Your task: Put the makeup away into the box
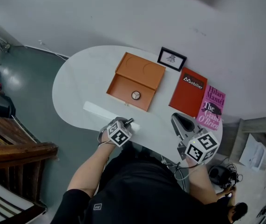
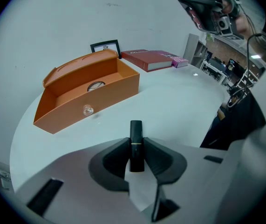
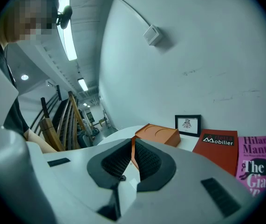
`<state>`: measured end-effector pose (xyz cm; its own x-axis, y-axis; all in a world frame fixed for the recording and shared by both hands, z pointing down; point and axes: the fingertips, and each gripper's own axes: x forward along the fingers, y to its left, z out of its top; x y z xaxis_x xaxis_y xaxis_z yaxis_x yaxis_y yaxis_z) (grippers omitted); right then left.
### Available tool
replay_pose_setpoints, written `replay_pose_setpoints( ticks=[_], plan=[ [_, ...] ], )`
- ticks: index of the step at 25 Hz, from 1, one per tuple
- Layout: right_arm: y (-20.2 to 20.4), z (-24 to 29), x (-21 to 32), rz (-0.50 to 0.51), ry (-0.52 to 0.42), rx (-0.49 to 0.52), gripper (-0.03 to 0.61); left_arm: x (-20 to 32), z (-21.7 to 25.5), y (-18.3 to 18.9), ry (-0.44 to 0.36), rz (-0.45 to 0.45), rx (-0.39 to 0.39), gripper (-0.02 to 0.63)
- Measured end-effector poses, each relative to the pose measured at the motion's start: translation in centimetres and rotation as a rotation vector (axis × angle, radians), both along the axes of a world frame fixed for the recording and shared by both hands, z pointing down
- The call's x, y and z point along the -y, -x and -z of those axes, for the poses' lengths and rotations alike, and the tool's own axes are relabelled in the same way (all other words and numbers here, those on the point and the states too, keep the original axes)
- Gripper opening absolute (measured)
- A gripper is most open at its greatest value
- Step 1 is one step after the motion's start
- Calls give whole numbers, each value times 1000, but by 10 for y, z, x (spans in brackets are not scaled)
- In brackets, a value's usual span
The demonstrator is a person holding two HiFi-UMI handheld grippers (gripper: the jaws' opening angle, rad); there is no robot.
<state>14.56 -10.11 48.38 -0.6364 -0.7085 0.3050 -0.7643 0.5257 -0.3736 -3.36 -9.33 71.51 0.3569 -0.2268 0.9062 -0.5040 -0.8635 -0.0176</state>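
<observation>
An orange box (image 1: 136, 80) stands open in the middle of the white table (image 1: 77, 83), its lid folded back. A round compact (image 1: 135, 95) lies inside it. My left gripper (image 1: 126, 123) is at the near edge of the table, pointing steeply down, shut on a black lipstick tube (image 2: 136, 132) with a thin gold band. The tube stands upright between the pads of the left gripper (image 2: 136, 146), with the box (image 2: 91, 92) a short way beyond. My right gripper (image 1: 181, 122) hovers at the right, jaws shut with nothing between them, as the right gripper view (image 3: 133, 160) also shows.
A red book (image 1: 188, 91) and a pink book (image 1: 211, 105) lie right of the box. A small black picture frame (image 1: 172, 59) stands behind it. A pale flat strip (image 1: 100, 110) lies on the table left of my left gripper. Wooden furniture (image 1: 11, 148) stands on the floor at left.
</observation>
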Motion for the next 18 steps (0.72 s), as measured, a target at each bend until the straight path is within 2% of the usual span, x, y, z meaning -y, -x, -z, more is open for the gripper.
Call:
replay_pose_setpoints(
  ticks=[6, 12, 18],
  plan=[
    [-5, 8, 2, 12, -19, 5, 44, 3, 20, -6, 2, 78, -88, 98],
    [-4, 9, 9, 22, -23, 15, 44, 32, 73, -1, -95, 157, -164, 98],
    [19, 11, 26, 13, -16, 15, 44, 68, 114, 19, -160, 169, -215, 98]
  ],
)
